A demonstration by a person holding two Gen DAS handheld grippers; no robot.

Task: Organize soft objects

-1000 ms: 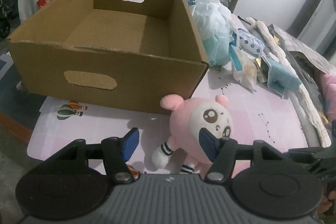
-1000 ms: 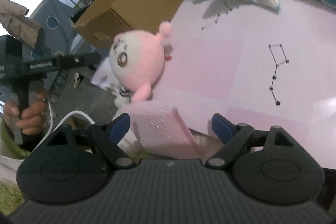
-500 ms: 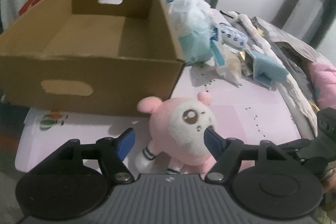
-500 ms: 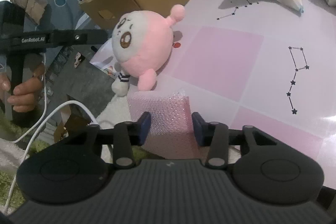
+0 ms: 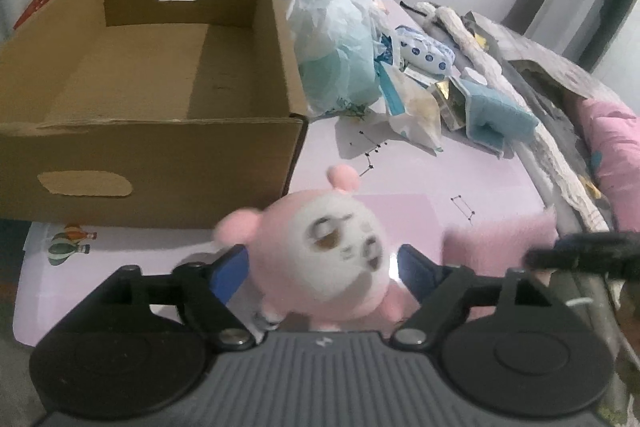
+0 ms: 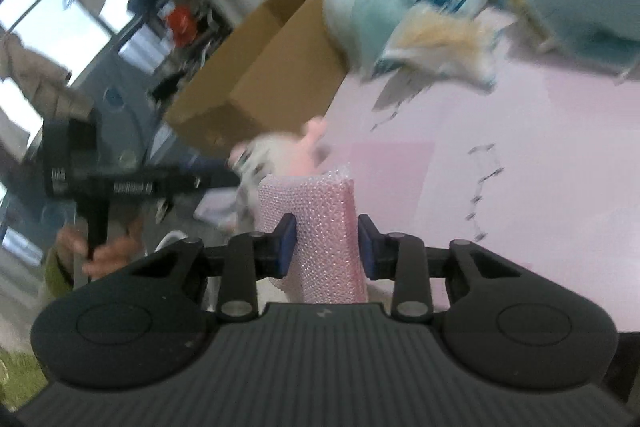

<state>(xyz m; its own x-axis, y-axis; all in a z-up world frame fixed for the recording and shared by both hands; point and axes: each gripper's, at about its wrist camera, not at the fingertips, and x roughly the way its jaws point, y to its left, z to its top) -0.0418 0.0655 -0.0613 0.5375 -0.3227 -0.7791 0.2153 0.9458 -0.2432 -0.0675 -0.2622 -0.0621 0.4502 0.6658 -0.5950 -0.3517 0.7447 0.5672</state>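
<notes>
A pink and white plush toy (image 5: 332, 247) lies on the pink mat (image 5: 420, 183) in front of the open cardboard box (image 5: 160, 155). My left gripper (image 5: 322, 265) straddles the plush; its jaws are opening, and a sliver of light shows at the right pad. In the right wrist view my right gripper (image 6: 326, 247) is closing on a folded piece of pink bubble wrap (image 6: 320, 211), with both blue pads pressed into it. It holds the wrap above the mat, near the blurred plush (image 6: 288, 151). The same wrap (image 5: 496, 243) shows right of the plush in the left wrist view.
A pale plastic bag (image 5: 336, 43), a crinkled packet (image 5: 416, 111) and a light blue pad (image 5: 492, 111) crowd the mat right of the box. A pink blanket (image 5: 612, 147) lies at the far right. A hand (image 6: 108, 251) grips the left tool's handle.
My left gripper has spread wider and moved in around the plush. My right gripper went from open to shut on the pink bubble wrap and lifted it, swinging toward the box.
</notes>
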